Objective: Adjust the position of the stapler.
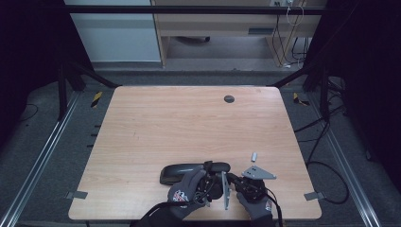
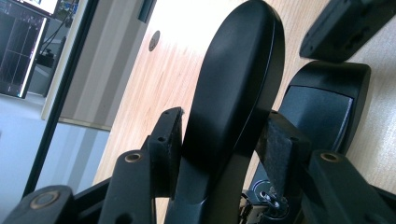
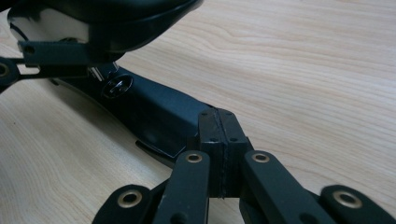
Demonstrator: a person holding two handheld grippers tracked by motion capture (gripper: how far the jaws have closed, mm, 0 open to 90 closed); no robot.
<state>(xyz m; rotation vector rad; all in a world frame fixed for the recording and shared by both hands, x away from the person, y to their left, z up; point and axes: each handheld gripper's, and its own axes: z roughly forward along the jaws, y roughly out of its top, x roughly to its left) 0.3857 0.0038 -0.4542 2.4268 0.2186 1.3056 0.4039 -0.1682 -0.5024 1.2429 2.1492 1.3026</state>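
Near the front edge of the wooden worktop [image 1: 142, 123], a little right of its middle, lies a black stapler [image 1: 182, 173], stretched out along that edge. The person's gloved left hand [image 1: 187, 193] brings the left tongs [image 1: 208, 171] onto it: in the left gripper view the two padded jaws stand on either side of the stapler's curved top arm [image 2: 238, 84], part-way open, the right pad touching it and the left one at its side, so the arm is clamped between them. That top arm is lifted clear of the stapler's base [image 2: 322, 109], which rests flat on the wood. The right tongs [image 1: 235, 178], in the other gloved hand [image 1: 257, 205], sit just beside the stapler's right end; the right gripper view shows their jaws pressed fully together with nothing between them, the tips [image 3: 219, 128] at the dark base [image 3: 154, 112], though I cannot tell whether they touch it. A small dark round hole [image 1: 229, 99] sits near the far edge
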